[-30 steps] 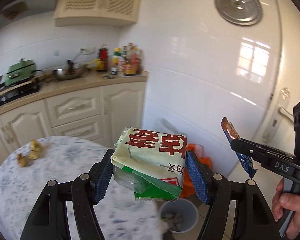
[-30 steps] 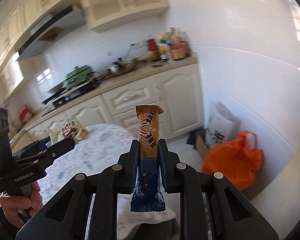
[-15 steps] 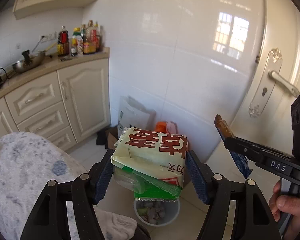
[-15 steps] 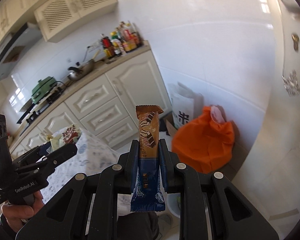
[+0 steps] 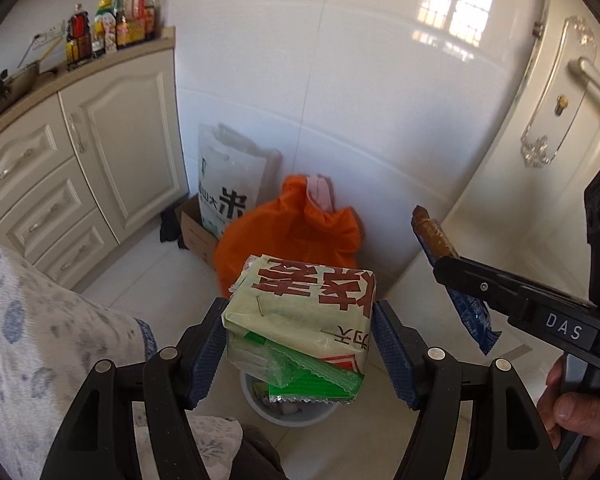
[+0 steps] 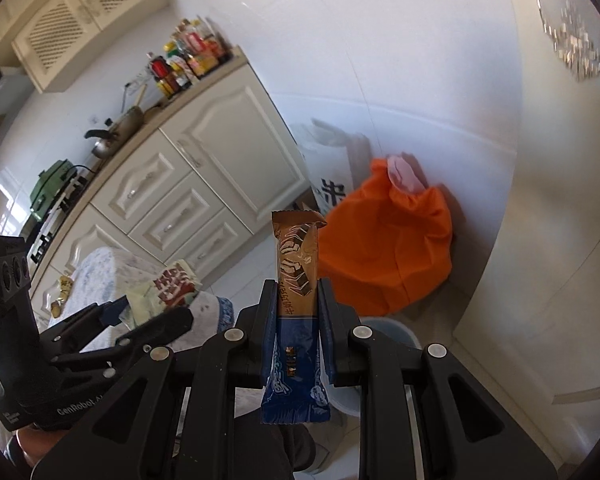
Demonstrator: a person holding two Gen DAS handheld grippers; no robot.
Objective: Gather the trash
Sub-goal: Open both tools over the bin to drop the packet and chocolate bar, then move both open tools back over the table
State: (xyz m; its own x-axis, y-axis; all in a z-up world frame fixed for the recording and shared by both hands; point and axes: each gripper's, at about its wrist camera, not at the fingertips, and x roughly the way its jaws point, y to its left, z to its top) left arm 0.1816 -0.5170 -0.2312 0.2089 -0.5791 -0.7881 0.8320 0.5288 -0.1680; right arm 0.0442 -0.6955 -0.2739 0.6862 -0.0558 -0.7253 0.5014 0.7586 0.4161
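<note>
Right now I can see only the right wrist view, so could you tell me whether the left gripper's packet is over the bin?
Observer: Yes. In the left wrist view, the left gripper holds the packet right over the bin.
Operator: Thank you. Is anything else in that grip?
Observer: A green wrapper sticks out beneath the packet, between the fingers.
Operator: And is the bin empty?
Observer: No, some trash shows inside it.
</note>
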